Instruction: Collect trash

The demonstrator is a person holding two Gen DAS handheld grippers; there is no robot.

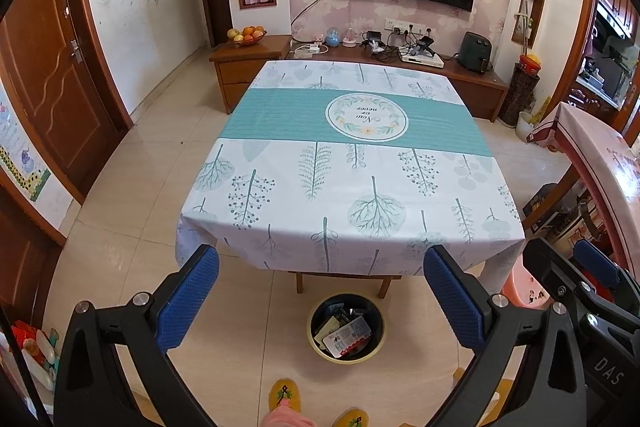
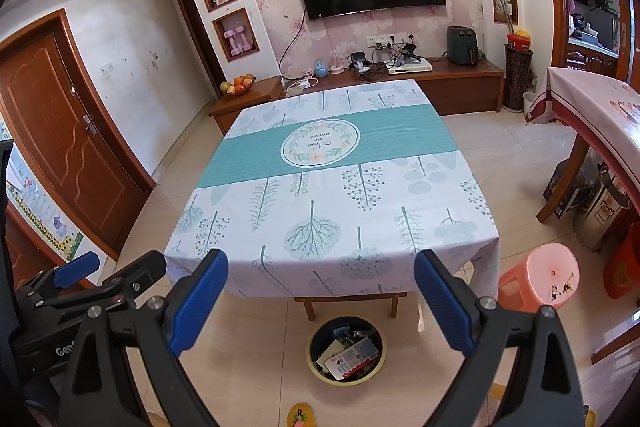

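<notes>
A round bin (image 1: 346, 329) with a yellow rim and black liner stands on the floor in front of the table; wrappers and packets (image 1: 347, 337) lie inside it. The right wrist view shows the same bin (image 2: 346, 349) and its wrappers (image 2: 352, 353). My left gripper (image 1: 321, 269) hovers open above the bin, blue pads wide apart, nothing between them. My right gripper (image 2: 321, 269) is also open and empty, beside the left one. The table (image 1: 304, 219) wears a leaf-print cloth with a teal band, and its top shows no trash.
A pink plastic stool (image 2: 538, 277) stands right of the table. A second table (image 2: 592, 115) with boxes and a metal pot beneath it is at far right. A TV cabinet (image 2: 460, 83) runs along the back wall. A person's slippered feet (image 1: 285, 397) are below the bin.
</notes>
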